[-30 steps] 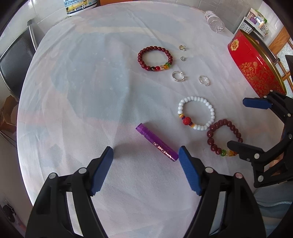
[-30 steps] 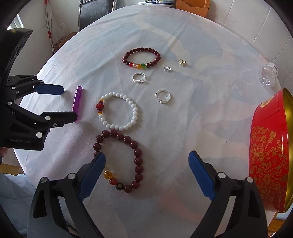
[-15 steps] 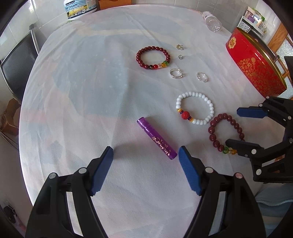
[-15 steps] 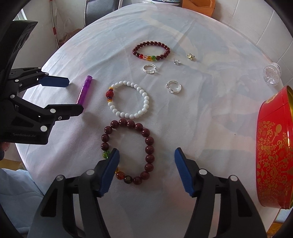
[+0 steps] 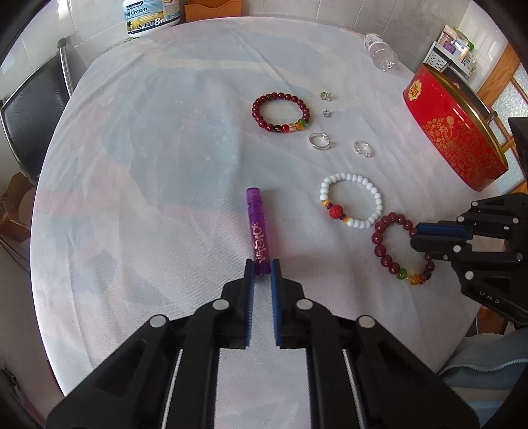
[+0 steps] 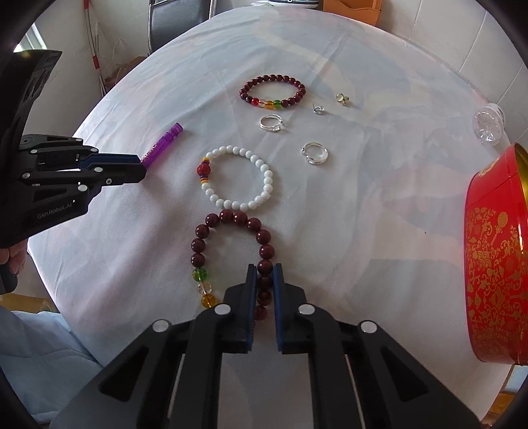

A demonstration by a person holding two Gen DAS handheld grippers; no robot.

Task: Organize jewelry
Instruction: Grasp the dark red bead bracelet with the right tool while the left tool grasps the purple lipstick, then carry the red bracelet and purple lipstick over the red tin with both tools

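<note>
My left gripper [image 5: 262, 269] is shut on the near end of a purple tube [image 5: 257, 227] that lies on the white tablecloth; it also shows in the right wrist view [image 6: 161, 145]. My right gripper [image 6: 264, 274] is shut on the right side of a large dark red bead bracelet [image 6: 231, 221], also seen in the left wrist view [image 5: 384, 244]. A white bead bracelet [image 6: 237, 178], a smaller dark red bracelet [image 6: 272, 90], two silver rings [image 6: 315, 152] and two small earrings [image 6: 341, 98] lie farther out.
A red and gold round tin [image 6: 495, 257] stands at the table's right edge, also in the left wrist view [image 5: 455, 132]. A clear plastic bottle [image 5: 379, 52] and a white tub [image 5: 150, 15] sit at the back. A black chair [image 5: 29, 99] stands at left.
Both grippers have moved forward and closed: the left onto the purple tube's end, the right onto the large dark red bracelet. Both were open before.
</note>
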